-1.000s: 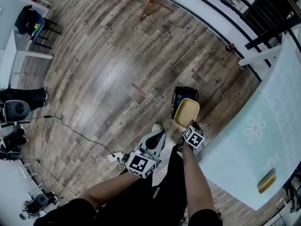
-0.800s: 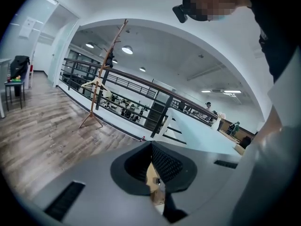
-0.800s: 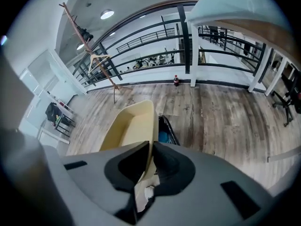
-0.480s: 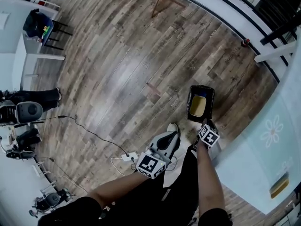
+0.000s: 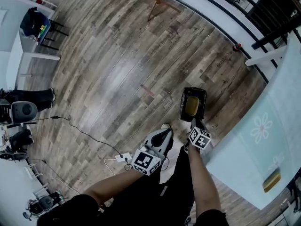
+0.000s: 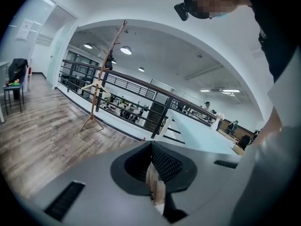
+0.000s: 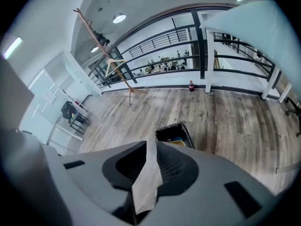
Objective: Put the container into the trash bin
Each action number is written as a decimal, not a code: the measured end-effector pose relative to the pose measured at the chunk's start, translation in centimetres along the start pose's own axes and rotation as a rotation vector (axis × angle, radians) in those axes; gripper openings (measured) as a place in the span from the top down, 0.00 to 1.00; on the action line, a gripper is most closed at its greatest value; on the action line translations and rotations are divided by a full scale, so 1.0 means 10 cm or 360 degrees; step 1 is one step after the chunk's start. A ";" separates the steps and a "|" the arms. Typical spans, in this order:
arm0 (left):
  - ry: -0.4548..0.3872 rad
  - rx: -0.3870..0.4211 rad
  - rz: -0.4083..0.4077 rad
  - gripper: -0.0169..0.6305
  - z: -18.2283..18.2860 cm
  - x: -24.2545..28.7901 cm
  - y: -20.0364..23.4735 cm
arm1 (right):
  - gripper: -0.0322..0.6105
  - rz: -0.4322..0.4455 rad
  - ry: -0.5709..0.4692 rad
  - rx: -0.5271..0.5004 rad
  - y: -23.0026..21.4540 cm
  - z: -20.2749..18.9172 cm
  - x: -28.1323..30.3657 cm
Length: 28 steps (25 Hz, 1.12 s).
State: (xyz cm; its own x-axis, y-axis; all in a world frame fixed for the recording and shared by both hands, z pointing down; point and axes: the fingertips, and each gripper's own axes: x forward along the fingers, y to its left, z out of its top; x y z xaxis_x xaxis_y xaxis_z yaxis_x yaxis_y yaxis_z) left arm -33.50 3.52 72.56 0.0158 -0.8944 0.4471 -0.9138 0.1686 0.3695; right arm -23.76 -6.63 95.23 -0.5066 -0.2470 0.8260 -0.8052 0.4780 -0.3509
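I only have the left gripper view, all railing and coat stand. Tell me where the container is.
Observer: The yellow container lies inside the black trash bin.
Operator: Report the right gripper.
Observer: The right gripper hovers just short of the bin's near edge, jaws together with nothing between them.
Operator: Now place my left gripper against that bin.
Observer: The left gripper sits to the bin's left and nearer the body, apart from it.
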 end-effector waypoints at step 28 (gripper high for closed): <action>-0.0041 0.0424 -0.0660 0.96 0.32 -1.34 -3.32 | 0.89 -0.0052 -0.1105 0.0063 -0.25 -0.30 -5.35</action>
State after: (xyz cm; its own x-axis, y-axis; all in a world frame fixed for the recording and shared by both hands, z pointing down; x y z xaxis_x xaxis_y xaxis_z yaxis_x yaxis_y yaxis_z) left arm -4.71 8.58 51.71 0.3930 -0.8742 0.2850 -0.9047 -0.3123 0.2896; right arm 6.29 7.96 53.20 -0.5511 -0.7488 0.3681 -0.8274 0.4331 -0.3576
